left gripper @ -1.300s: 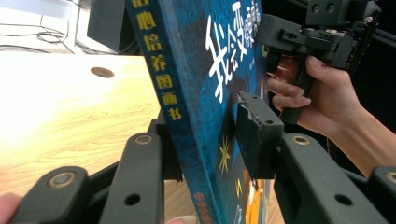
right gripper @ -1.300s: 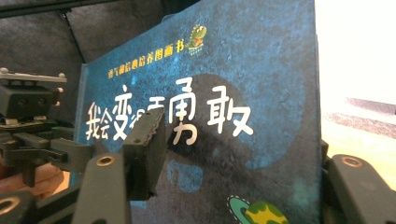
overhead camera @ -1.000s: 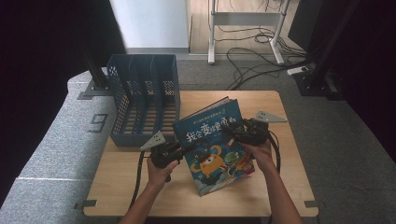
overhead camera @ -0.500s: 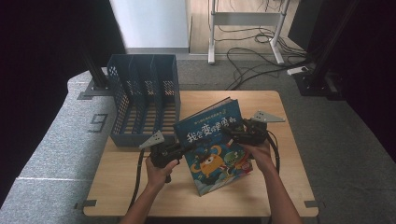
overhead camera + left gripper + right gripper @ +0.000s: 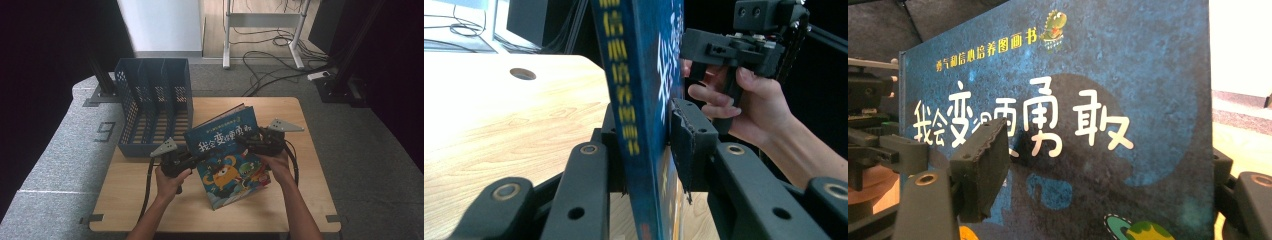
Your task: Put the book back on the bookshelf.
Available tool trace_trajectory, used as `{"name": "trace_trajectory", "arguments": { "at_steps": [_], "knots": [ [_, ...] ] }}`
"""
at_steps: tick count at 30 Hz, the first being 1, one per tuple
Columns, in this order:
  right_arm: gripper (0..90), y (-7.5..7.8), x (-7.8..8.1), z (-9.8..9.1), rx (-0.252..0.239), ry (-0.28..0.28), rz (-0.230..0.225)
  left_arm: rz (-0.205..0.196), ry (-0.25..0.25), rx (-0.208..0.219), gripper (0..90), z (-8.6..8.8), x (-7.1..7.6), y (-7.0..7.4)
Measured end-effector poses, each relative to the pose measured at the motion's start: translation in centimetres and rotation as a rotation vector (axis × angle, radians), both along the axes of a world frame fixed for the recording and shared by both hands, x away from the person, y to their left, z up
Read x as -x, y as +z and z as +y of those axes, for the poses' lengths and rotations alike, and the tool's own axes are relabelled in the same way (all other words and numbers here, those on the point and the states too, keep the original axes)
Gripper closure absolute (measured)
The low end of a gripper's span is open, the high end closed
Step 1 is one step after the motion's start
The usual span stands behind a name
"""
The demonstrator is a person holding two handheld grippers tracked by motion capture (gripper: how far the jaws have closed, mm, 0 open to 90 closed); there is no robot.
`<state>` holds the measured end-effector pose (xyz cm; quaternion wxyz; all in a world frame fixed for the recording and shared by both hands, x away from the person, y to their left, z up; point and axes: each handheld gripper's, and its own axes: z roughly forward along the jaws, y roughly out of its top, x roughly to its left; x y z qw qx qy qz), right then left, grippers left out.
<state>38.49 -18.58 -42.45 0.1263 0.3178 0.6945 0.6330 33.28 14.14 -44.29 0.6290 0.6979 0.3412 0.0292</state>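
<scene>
A dark blue picture book (image 5: 227, 155) with white and yellow lettering is held tilted over the wooden table (image 5: 300, 200), spine toward my left hand. My left gripper (image 5: 192, 157) clasps the spine edge. In the left gripper view the book (image 5: 644, 100) stands edge-on between the pads (image 5: 689, 135), which rest on it; these jaws have just been opening slightly. My right gripper (image 5: 250, 142) sits at the book's upper right edge. In the right gripper view its jaws stand wide: one pad (image 5: 980, 165) lies in front of the cover (image 5: 1098, 100), the other past the book's edge.
A blue mesh file rack (image 5: 150, 107) with several slots lies at the table's back left, close behind the book. The table has a cable hole (image 5: 522, 74). Cables (image 5: 270, 75) and a white desk frame (image 5: 260, 20) are on the floor beyond.
</scene>
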Motion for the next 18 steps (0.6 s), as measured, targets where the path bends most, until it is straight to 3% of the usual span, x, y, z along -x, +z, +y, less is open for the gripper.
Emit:
{"name": "trace_trajectory", "arguments": {
  "at_steps": [9,15,18],
  "knots": [
    [23.4,-0.2,-0.1,0.0,-0.035,0.022,0.000,-0.014,-0.028,0.006,74.8,-0.1,0.2,0.4],
    [23.3,0.3,0.1,0.2,-0.032,0.029,-0.022,-0.048,-0.021,0.020,76.8,0.2,0.6,1.0],
    [23.3,0.6,0.0,0.4,-0.028,0.033,-0.018,-0.061,-0.017,0.001,77.2,0.3,0.7,1.4]
  ]
}}
